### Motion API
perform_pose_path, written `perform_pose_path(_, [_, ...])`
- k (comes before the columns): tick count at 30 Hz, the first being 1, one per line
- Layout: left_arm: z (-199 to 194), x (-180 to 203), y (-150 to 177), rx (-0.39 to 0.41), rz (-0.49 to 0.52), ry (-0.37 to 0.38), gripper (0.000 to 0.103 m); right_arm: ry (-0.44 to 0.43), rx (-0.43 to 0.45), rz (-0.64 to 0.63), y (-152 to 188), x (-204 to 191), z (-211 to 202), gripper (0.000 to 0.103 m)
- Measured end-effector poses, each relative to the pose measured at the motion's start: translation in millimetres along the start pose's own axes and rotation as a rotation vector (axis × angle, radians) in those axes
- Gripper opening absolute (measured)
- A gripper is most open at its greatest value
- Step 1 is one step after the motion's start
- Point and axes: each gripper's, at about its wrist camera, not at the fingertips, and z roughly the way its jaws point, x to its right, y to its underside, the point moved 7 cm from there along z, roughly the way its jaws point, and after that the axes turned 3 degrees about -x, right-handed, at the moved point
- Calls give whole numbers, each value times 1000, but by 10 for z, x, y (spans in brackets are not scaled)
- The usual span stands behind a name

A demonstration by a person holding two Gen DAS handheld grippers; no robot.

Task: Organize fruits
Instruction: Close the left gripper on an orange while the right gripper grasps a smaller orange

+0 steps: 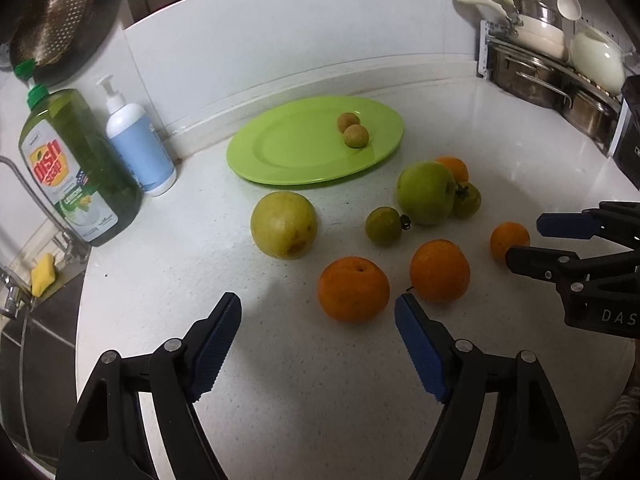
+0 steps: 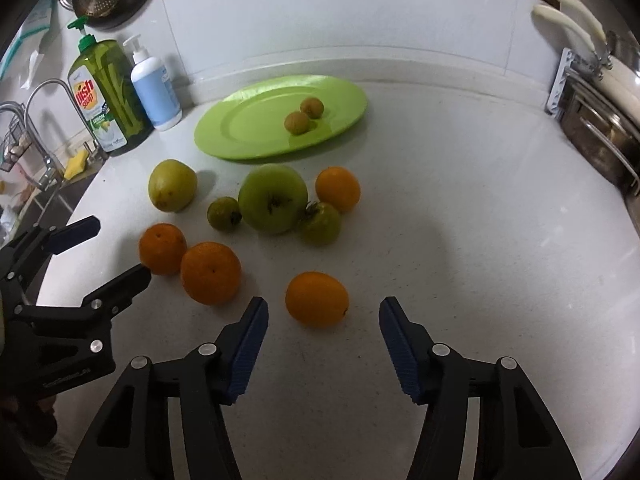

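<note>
A green plate (image 1: 288, 160) (image 2: 248, 136) lies at the back of the white counter with two small brown fruits (image 1: 353, 130) (image 2: 304, 116) on it. Loose on the counter are a yellow-green pear-like fruit (image 1: 284, 225) (image 2: 172, 186), a big green apple (image 1: 426, 193) (image 2: 273, 198), two small green tomatoes (image 1: 383, 226) (image 2: 320, 224), and several oranges (image 1: 353, 289) (image 2: 317, 299). My left gripper (image 1: 318, 312) is open and empty, just short of the nearest orange. My right gripper (image 2: 323, 316) is open and empty, its jaws either side of an orange.
A dish soap bottle (image 1: 76, 168) and a white pump bottle (image 1: 140, 148) stand at the back left by the sink. A rack of pots and pans (image 1: 552, 64) fills the right side. A colander (image 1: 56, 12) hangs at top left.
</note>
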Motion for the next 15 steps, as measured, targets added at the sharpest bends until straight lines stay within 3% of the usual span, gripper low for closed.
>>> perform_pose_path(5, [68,25,-15,-4,9,23,75,-16,-14,6,-2,4,62,51])
perform_pose_path(15, [209,82,-46,-20,6,80,56,-43,-41,10,-4,-10,155,41])
